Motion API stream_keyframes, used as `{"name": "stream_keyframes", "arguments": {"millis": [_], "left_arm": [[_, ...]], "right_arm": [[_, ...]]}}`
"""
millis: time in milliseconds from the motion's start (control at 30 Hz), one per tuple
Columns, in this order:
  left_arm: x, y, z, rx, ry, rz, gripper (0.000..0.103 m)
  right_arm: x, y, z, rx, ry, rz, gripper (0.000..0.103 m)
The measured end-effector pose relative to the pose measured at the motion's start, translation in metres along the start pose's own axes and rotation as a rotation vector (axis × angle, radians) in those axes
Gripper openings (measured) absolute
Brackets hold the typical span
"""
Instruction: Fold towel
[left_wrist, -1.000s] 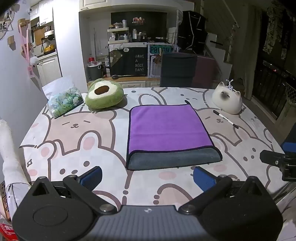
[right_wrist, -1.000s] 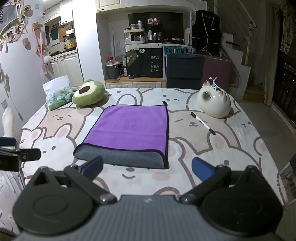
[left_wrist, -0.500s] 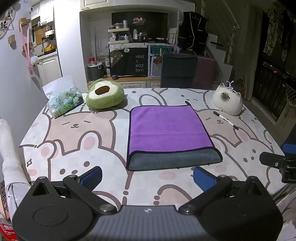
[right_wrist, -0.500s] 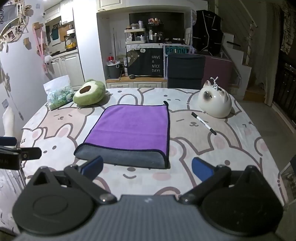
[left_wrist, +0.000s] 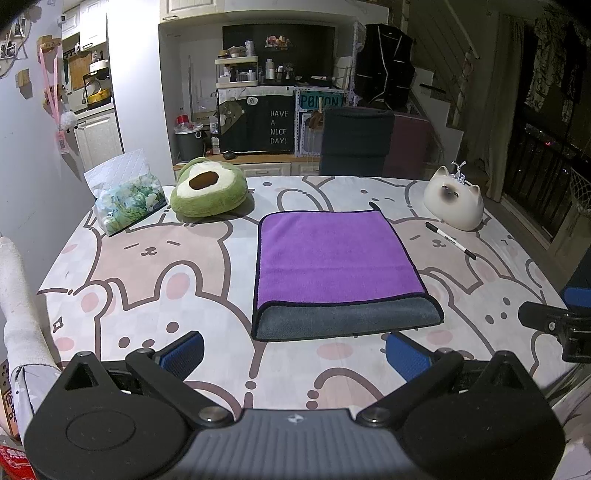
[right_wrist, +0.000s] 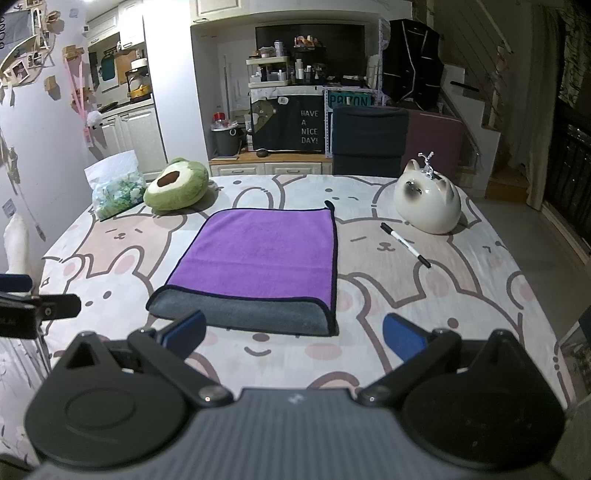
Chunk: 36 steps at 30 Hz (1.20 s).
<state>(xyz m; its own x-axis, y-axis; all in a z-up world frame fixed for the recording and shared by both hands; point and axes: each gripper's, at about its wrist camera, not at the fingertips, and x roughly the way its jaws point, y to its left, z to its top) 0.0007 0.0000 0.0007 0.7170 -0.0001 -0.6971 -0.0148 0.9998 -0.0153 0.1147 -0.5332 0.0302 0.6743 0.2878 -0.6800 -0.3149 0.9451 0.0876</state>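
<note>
A purple towel (left_wrist: 332, 254) with a grey underside lies folded flat on the middle of the table, its grey folded edge (left_wrist: 347, 319) toward me. It also shows in the right wrist view (right_wrist: 262, 251). My left gripper (left_wrist: 293, 352) is open and empty, held near the table's front edge, short of the towel. My right gripper (right_wrist: 293, 334) is open and empty, also just short of the towel's near edge. Each gripper shows at the side of the other's view.
An avocado plush (left_wrist: 207, 190) and a tissue pack (left_wrist: 125, 195) sit at the back left. A cat-shaped ceramic (left_wrist: 454, 199) and a marker pen (left_wrist: 448, 245) lie at the back right. A dark chair (left_wrist: 354, 146) stands behind the table with the bunny-print cloth (left_wrist: 147, 280).
Both grippers have drifted slightly; the towel looks a little farther in both views. The towel has not moved and both grippers stay open.
</note>
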Motion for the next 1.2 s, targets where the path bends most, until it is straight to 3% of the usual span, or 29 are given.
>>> {"name": "stream_keyframes", "arguments": {"millis": [1200], "left_arm": [[0.0008,-0.0059,0.0027,0.002,-0.002,-0.003,0.103]], "right_arm": [[0.0009,-0.0006,-0.0003,0.0,0.002,0.001,0.103]]}}
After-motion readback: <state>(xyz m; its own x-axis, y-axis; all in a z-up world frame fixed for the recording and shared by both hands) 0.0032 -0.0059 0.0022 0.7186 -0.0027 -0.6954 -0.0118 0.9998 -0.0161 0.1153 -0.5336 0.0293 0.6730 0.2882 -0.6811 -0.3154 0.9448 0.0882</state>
